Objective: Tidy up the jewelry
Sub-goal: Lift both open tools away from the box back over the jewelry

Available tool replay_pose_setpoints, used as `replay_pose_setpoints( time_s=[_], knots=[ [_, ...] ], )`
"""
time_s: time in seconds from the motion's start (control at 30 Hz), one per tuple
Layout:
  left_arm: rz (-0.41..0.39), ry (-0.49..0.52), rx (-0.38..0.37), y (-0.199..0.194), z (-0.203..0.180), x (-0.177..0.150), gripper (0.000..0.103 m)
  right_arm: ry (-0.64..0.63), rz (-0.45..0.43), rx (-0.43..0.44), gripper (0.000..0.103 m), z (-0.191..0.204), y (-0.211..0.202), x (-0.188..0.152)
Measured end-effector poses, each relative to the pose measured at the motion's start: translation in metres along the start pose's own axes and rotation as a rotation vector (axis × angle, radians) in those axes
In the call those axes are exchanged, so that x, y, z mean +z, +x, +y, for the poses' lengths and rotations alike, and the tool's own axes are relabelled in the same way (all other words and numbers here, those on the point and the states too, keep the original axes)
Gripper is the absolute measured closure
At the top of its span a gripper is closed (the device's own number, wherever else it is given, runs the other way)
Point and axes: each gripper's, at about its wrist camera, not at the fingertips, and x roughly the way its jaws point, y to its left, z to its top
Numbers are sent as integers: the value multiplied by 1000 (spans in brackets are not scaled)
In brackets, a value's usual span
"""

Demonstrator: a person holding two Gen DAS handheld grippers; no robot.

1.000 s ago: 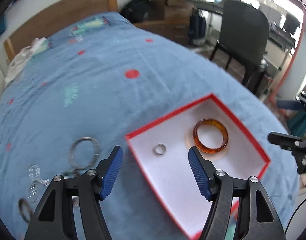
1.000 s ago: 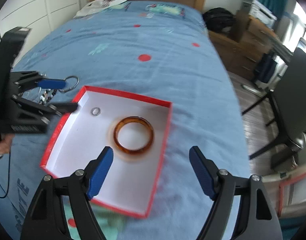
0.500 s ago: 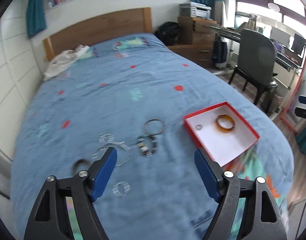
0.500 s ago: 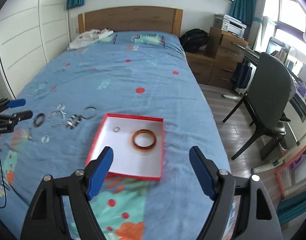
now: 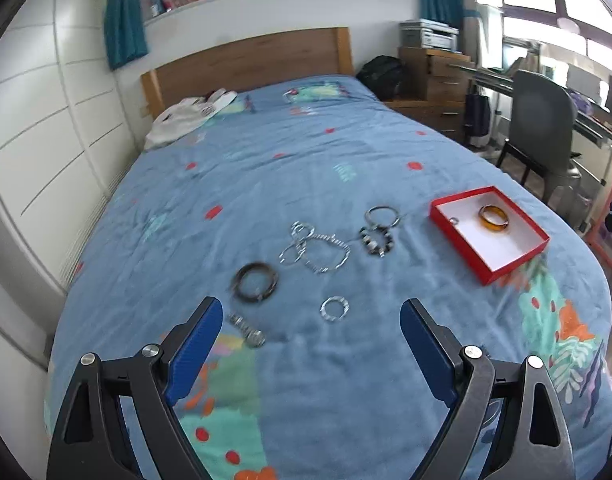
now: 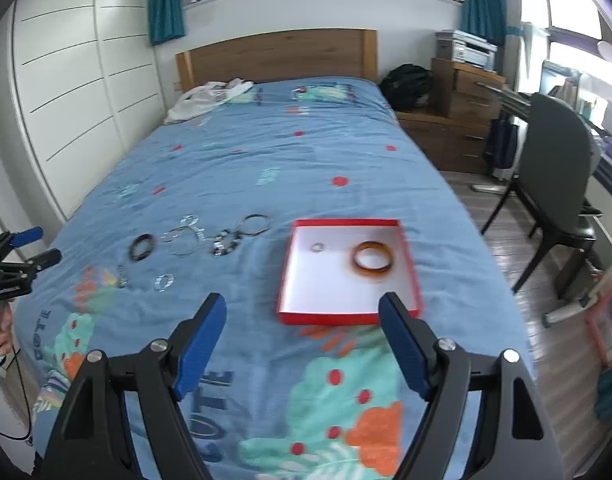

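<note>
Red box (image 6: 348, 314): amber bangle (image 6: 373, 261), small ring (image 6: 318, 247) stowed. Loose on bedspread (image 5: 265, 168): dark bangle (image 5: 254, 282), chains, rings. Left gripper (image 5: 308, 354), jaws just widened, and right gripper (image 6: 301, 346): both spread, empty.

Amber bangle (image 6: 373, 262) and ring (image 6: 318, 247) lie in red box (image 6: 348, 316).

Red box (image 5: 506, 268) holds amber bangle (image 5: 493, 218); blue red-dotted bedspread (image 5: 265, 176).

My left tool (image 5: 306, 344) hangs wide apart and empty over the bed (image 5: 265, 168), its jaws having just been opening. Loose bracelets (image 5: 318, 248) lie ahead; the red box (image 5: 462, 248) holds an amber bangle (image 5: 493, 218).
</note>
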Motion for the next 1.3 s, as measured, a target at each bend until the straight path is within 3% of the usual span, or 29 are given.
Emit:
replay_pose_setpoints(
  time_s=[0.6, 0.93, 1.3],
  knots=[
    [51, -308, 117, -1, 93, -66, 13, -52, -17, 169, 24, 71, 53, -5],
    [78, -379, 187, -11, 128, -90, 13, -65, -1, 189, 24, 93, 78, -4],
    [107, -403, 204, 7, 145, -87, 13, -41, 27, 217, 24, 100, 108, 9]
  ],
)
